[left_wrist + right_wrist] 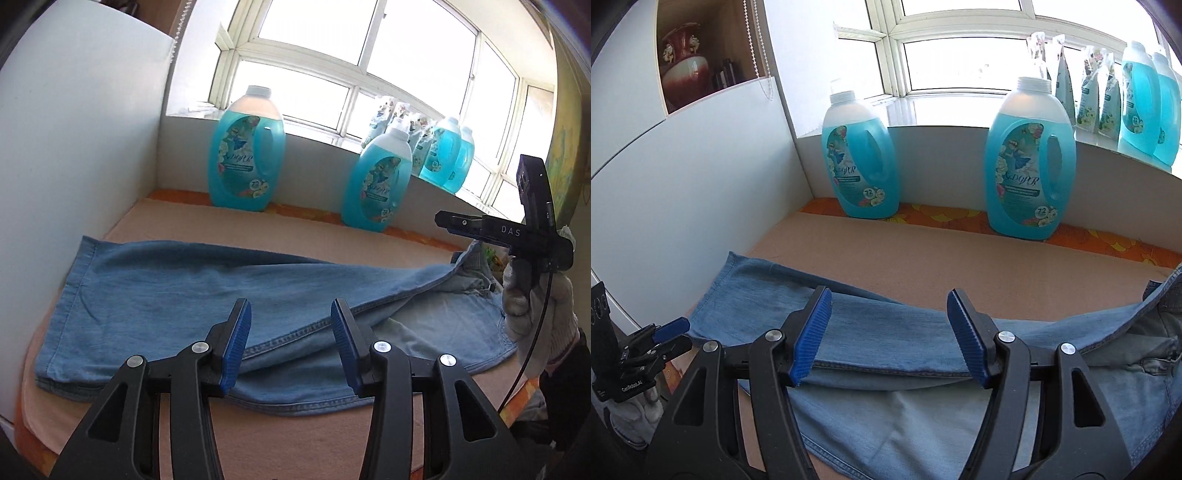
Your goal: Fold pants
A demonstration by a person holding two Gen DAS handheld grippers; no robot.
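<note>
Light blue denim pants (207, 291) lie flat on the peach-covered table (295, 435), one leg folded over the other, hems at the left, waist at the right. My left gripper (290, 332) is open and empty, hovering just above the near seam of the upper leg. My right gripper (888, 332) is open and empty above the middle of the pants (897, 332). The right gripper also shows in the left wrist view (443, 219), held by a gloved hand over the waist end. The left gripper shows at the left edge of the right wrist view (677, 332).
Two large blue detergent bottles (245, 151) (380, 181) stand at the back of the table on an orange floral strip. More bottles and pouches (1137, 85) stand on the windowsill. A white panel (74, 147) closes the left side. A vase (683, 62) sits in a shelf niche.
</note>
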